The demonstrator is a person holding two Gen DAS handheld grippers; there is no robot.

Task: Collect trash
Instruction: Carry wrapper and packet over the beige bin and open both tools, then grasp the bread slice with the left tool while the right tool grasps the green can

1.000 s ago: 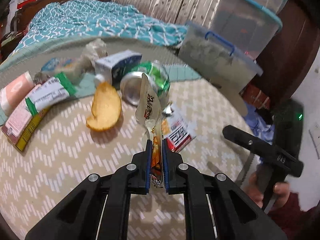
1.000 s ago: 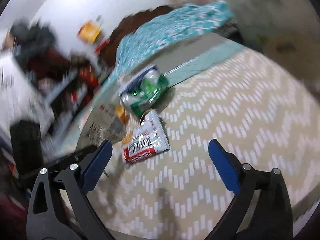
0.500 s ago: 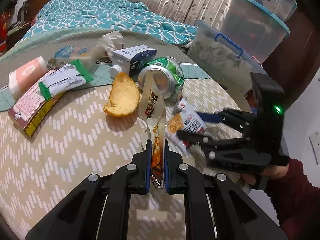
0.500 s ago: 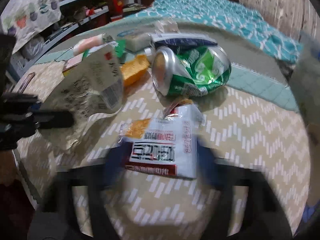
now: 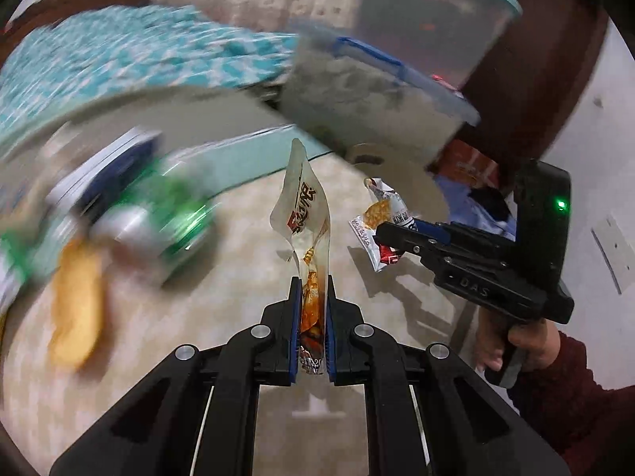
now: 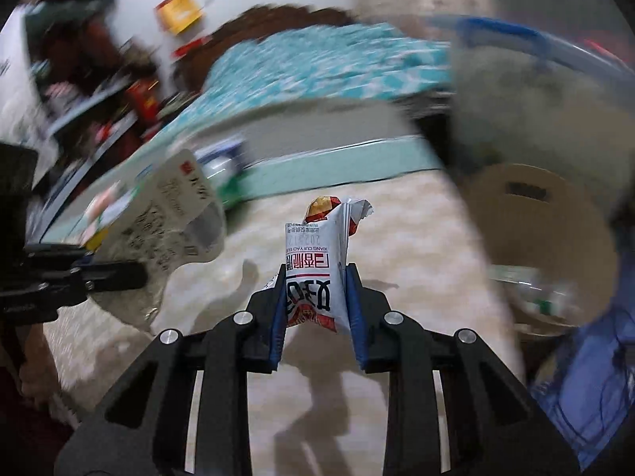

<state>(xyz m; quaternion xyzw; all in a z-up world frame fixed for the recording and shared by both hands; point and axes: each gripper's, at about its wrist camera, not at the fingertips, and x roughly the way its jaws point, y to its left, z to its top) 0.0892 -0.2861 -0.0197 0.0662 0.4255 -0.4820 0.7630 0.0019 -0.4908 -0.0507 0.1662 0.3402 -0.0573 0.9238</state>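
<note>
1. The left claw [image 5: 309,305] stays clenched on a clear sauce wrapper [image 5: 303,214], lifted above the desk [image 5: 238,277].
2. The right claw [image 6: 317,297] is closing, pinching a white snack packet [image 6: 317,261] off the desk.

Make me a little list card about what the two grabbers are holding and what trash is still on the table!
left gripper: shut on a tall clear wrapper, held upright
right gripper: jaws closing on a white snack packet, pads pressing its sides
still on table: crushed green can, yellow bread piece, blue and white carton
table: beige zigzag cloth
nearby: round cardboard bin at the table's edge
picture quality: blurry
</note>
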